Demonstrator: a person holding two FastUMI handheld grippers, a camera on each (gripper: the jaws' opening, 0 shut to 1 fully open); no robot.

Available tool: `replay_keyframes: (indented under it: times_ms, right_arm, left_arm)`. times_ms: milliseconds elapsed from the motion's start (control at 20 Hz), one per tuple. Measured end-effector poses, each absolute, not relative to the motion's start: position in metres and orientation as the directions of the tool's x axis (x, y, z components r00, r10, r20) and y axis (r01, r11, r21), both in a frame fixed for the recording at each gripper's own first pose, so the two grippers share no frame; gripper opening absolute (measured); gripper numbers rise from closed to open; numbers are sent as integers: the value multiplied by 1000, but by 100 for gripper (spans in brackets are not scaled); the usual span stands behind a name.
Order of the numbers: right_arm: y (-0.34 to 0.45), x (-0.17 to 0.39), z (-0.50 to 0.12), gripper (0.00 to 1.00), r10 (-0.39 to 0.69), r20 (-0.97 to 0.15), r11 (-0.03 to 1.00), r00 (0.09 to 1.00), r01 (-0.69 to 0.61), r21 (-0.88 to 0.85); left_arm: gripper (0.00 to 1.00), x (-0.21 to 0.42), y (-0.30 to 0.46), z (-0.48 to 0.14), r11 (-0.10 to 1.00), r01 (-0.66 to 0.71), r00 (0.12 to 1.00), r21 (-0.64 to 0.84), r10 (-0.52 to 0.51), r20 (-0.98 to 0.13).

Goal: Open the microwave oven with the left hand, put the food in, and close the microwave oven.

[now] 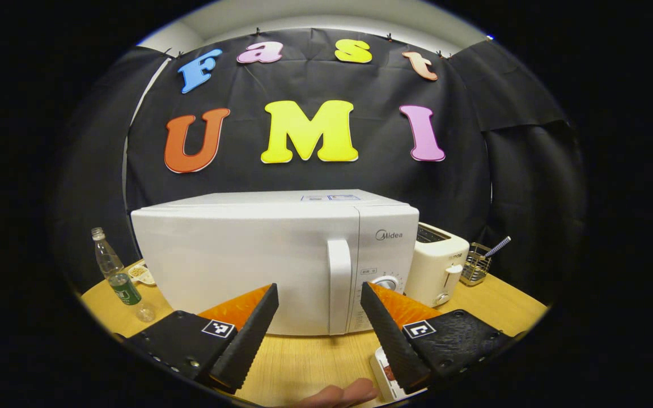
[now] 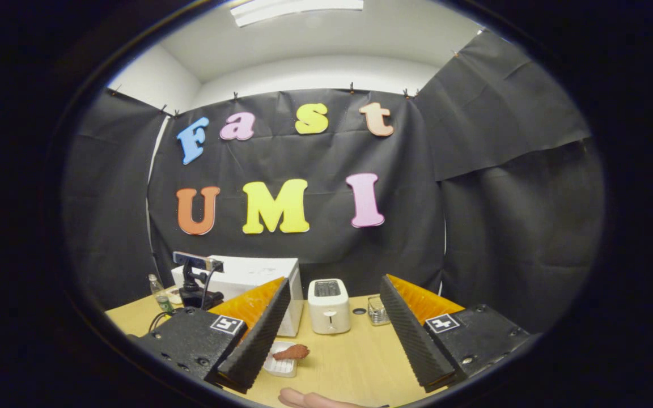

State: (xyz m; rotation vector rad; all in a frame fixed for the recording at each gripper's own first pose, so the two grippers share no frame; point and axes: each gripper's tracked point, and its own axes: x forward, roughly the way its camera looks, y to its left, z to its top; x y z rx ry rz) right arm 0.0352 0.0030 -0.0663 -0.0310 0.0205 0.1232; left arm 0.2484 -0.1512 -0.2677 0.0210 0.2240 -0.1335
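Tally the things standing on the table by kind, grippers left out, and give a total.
Microwave: 1
Toaster: 1
Bottle: 1
Wire rack: 1
Food tray: 1
Snack dish: 1
Total: 6

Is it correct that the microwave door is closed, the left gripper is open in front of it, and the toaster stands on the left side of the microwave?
Not quite. The toaster stands at the right of the microwave, not the left; the left gripper view shows this. The rest holds: the door is closed, and the left gripper is open in front of it.
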Motion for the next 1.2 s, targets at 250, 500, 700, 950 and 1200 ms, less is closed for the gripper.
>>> replay_keyframes:
  times_ms: [250, 500, 700, 950, 1200]
  right_arm:
    - [-21, 51, -81, 100, 88, -25, 993, 996, -89, -72]
    - [-38, 56, -93, 100, 62, -42, 995, 997, -66, -80]
    - [-46, 46, -92, 92, 38, -48, 995, 998, -42, -92]
    - [-49, 25, -74, 100, 39, -4, 994, 999, -39, -101]
    - [-39, 8, -70, 92, 60, 5, 995, 998, -59, -82]
  left_arm:
    - [85, 278, -173, -281, 987, 160, 968, -9, -159, -196]
    - [29, 280, -166, -290, 996, 85, 968, -5, -83, -237]
    - [13, 275, -166, -296, 993, 107, 959, -58, -118, -258]
    - [13, 257, -162, -286, 988, 135, 958, -80, -151, -244]
    - [13, 200, -143, -287, 977, 197, 950, -85, -212, -230]
